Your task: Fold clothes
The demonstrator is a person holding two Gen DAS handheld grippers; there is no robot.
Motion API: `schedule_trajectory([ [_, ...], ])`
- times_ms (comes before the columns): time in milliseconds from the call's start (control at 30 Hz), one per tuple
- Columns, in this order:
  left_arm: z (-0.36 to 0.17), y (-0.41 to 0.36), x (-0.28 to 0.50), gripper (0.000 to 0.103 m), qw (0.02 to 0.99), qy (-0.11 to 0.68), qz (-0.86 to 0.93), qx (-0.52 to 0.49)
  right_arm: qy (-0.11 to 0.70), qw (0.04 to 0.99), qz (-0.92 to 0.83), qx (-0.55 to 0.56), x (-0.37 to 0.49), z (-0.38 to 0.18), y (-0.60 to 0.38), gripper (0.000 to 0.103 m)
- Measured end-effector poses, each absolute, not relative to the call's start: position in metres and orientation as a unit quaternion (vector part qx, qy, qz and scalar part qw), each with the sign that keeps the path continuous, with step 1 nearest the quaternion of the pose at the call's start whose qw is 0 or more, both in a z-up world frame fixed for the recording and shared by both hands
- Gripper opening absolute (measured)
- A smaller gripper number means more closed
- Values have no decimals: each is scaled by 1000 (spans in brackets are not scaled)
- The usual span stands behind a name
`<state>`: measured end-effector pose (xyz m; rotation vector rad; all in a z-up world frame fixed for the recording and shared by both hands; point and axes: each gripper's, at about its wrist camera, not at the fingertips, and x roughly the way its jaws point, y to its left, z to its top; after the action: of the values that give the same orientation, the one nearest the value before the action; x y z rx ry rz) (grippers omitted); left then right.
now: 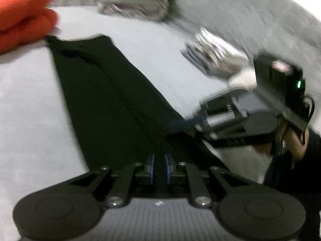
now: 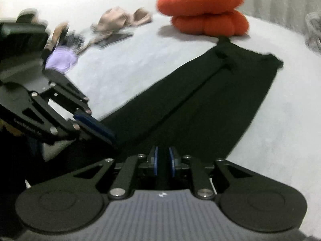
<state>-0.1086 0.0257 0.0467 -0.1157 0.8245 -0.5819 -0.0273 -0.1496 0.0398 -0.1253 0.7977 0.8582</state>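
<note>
Trousers (image 2: 210,100), black — spread lengthwise on a pale bedsheet (image 2: 280,130), far end just beside two stacked orange pumpkin cushions (image 2: 202,10). Left gripper (image 1: 159,166): blue pads close together with black cloth between them, apparently pinching the near end. Right gripper (image 2: 163,160): pads a little apart over the same near end; whether they press the cloth cannot be told. Grey striped garment (image 1: 216,56) and beige garment (image 2: 120,20) lie well apart from the trousers.

Trousers (image 2: 200,104) lie on the bed (image 2: 120,70) — pumpkin cushions (image 2: 202,8) (stacked) just behind them, small garments (image 2: 120,20) far left.
</note>
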Motion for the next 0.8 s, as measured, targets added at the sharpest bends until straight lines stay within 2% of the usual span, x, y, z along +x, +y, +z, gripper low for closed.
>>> schedule_trajectory([
  [33, 46, 31, -108, 12, 876, 396, -269, -58, 383, 829, 406, -34, -26, 39, -147, 30],
  [100, 43, 38, -105, 12, 878, 402, -252, -64, 395, 817, 421, 5, -21, 39, -136, 39],
  [300, 32, 31, -112, 14, 873, 414, -257, -38, 434, 804, 404, 44, -12, 29, -113, 39],
  [367, 30, 31, -112, 14, 871, 417, -257, -31, 440, 801, 402, 60, -12, 27, -114, 29],
  [400, 29, 31, -112, 14, 871, 418, -256, -28, 440, 802, 399, 60, -14, 28, -115, 4],
  [733, 20, 24, -122, 14, 866, 425, -259, 32, 461, 803, 368, 81, -19, 28, -137, 2],
  [767, 21, 24, -123, 15, 866, 425, -261, 37, 464, 803, 365, 85, -18, 25, -136, 3],
  [800, 21, 24, -124, 15, 866, 424, -262, 40, 465, 801, 366, 87, -18, 24, -134, 9],
])
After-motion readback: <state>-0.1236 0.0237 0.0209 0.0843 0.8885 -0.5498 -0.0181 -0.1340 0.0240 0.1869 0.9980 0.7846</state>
